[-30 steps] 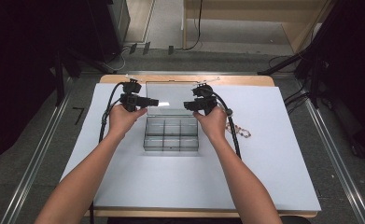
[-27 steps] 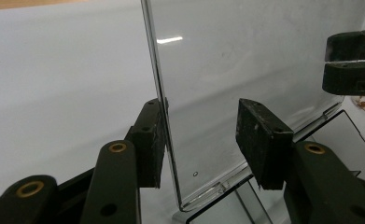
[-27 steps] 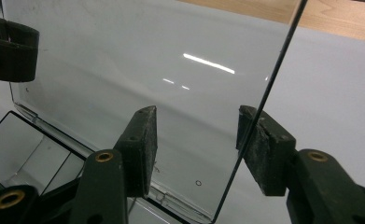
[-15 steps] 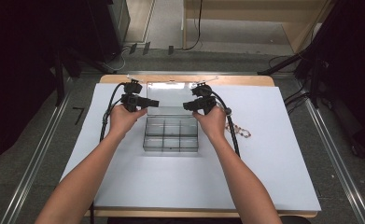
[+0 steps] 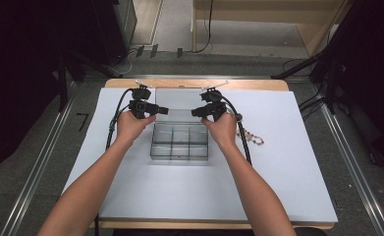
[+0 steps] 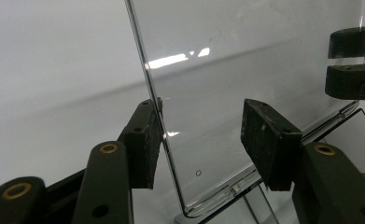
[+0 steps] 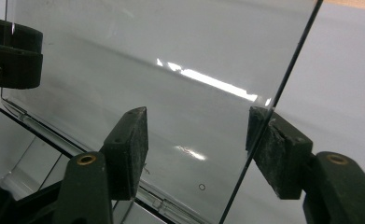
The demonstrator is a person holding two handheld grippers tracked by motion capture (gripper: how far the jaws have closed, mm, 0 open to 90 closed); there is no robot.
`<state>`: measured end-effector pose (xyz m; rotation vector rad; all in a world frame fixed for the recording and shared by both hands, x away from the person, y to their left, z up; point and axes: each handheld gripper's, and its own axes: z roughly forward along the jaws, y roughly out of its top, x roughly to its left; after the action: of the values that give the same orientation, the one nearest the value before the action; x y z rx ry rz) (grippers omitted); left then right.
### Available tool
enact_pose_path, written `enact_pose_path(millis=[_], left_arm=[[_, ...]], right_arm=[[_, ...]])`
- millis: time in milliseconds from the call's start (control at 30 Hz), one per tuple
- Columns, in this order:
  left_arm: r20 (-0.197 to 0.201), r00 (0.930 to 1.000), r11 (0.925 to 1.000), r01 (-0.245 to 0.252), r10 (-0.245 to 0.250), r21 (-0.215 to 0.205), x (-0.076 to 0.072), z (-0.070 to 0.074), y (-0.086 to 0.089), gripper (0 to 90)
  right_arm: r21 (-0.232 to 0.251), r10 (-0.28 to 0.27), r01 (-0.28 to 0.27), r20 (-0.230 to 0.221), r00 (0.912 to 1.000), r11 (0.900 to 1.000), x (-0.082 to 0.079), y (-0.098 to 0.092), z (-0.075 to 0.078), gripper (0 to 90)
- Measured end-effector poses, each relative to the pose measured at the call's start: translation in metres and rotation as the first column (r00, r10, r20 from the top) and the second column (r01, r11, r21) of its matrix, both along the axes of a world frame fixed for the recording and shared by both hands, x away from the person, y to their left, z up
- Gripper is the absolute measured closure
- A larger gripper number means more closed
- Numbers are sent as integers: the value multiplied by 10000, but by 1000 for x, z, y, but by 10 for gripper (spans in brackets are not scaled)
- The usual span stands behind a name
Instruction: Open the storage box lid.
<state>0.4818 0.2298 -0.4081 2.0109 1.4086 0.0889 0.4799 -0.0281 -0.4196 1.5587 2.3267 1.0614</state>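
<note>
A clear compartment box (image 5: 179, 142) sits mid-table on the white mat (image 5: 288, 172), its cells looking bare, and its clear lid (image 5: 178, 100) is swung open at the far side. The left gripper (image 5: 164, 109) and right gripper (image 5: 194, 112) flank the lid's left and right edges. Both pairs of jaws have just been opening and are released, straddling the lid's edges (image 6: 152, 93) (image 7: 287, 79), with one pad (image 6: 150, 135) (image 7: 273, 140) of each just at the edge.

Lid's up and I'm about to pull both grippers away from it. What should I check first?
1. Left gripper let go: ok. Its jaws have just been opening, and one pad is off the lid.
2. Right gripper let go: ok. Its jaws have just been opening, with a gap at one pad.
3. Lid stands by itself: cannot tell, as each side edge is at a pad.
4. Box compartments uncovered: ok.
5. Beaded string apart from the box: ok.
</note>
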Motion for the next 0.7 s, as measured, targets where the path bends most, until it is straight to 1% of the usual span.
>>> enact_pose_path(millis=[67,133,167,233,333,433,533,700], left_arm=[[-64,10000,10000,-24,23,-64,0,-1,0,488],[-128,9999,10000,-61,61,-41,1,-3,0,487],[-181,9998,10000,-55,54,-71,2,-3,0,482],[-236,9997,9999,-94,91,-114,3,-5,-1,469],[-365,9993,9999,-64,58,-159,4,-6,1,474],[-447,9990,10000,-16,14,-44,4,-7,0,469],[-483,9988,9999,-84,79,-108,5,-8,0,462],[-550,9985,10000,-43,42,-7,5,-9,-1,445]], right_arm=[[-4,2,-2,-95,10000,10000,0,0,0,395],[-9,21,-21,-187,9998,10000,1,0,-1,388],[7,7,-7,-297,9996,10000,1,0,-1,382],[29,8,-7,-376,9993,10000,2,0,-2,378],[102,-8,13,-481,9988,9999,3,0,-4,372],[138,25,-17,-566,9984,9999,4,1,-5,358],[152,-10,20,-639,9980,9999,4,1,-6,353],[84,3,3,-778,9970,10000,6,1,-7,344]])
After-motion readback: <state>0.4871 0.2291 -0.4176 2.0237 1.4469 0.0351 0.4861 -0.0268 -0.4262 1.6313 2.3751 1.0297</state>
